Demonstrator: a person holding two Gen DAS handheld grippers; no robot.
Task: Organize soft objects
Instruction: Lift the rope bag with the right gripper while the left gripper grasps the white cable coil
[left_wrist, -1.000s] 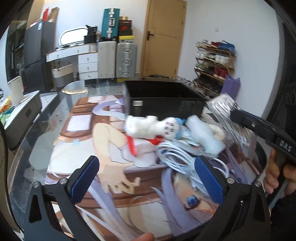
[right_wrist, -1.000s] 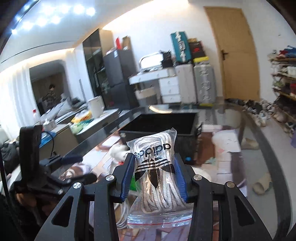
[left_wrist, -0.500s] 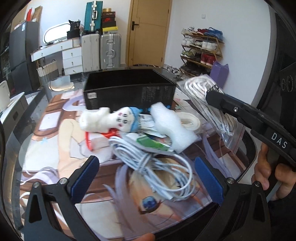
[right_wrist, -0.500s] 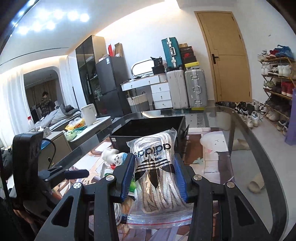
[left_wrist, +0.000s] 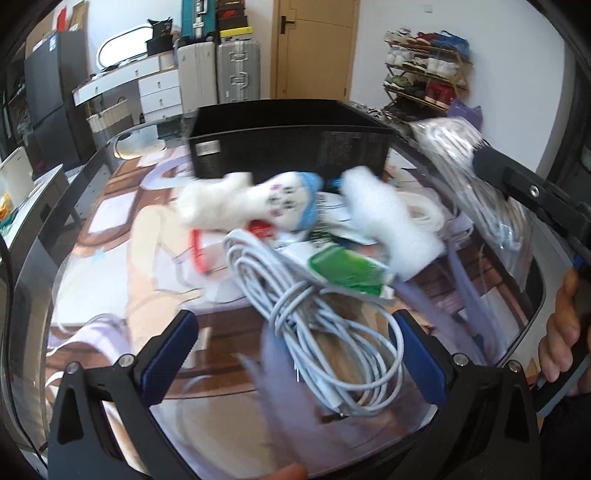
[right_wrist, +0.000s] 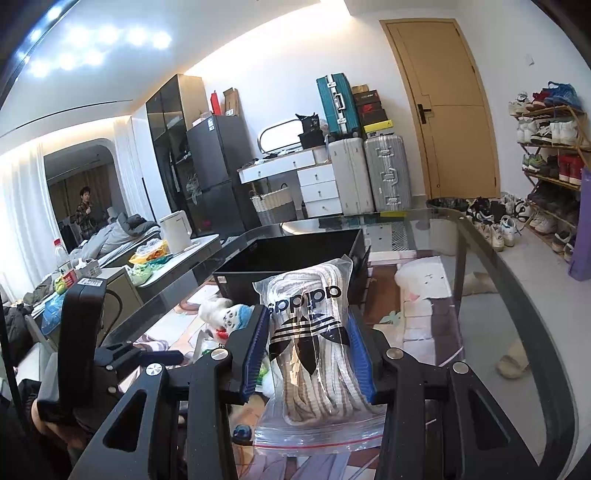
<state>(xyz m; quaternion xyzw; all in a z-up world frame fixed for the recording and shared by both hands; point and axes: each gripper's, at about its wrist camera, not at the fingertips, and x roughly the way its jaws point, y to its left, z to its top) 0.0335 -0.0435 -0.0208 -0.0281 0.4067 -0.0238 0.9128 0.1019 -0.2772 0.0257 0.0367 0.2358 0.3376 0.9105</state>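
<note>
Between right tongs (right_wrist: 308, 354), bagged laces (right_wrist: 314, 354), bottom cropped

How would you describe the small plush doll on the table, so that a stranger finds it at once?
Find the black box on the glass table. Just in front of it, among the clutter, lies the plush doll, on its side. Unlike the plain white foam piece beside it and the coiled white cable nearer the camera, it wears a blue hat.

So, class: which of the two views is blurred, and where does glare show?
Left wrist view: motion blur smears the plush toy and cable. Right wrist view: sharp on the bag of laces; ceiling lights glare top left.
</note>
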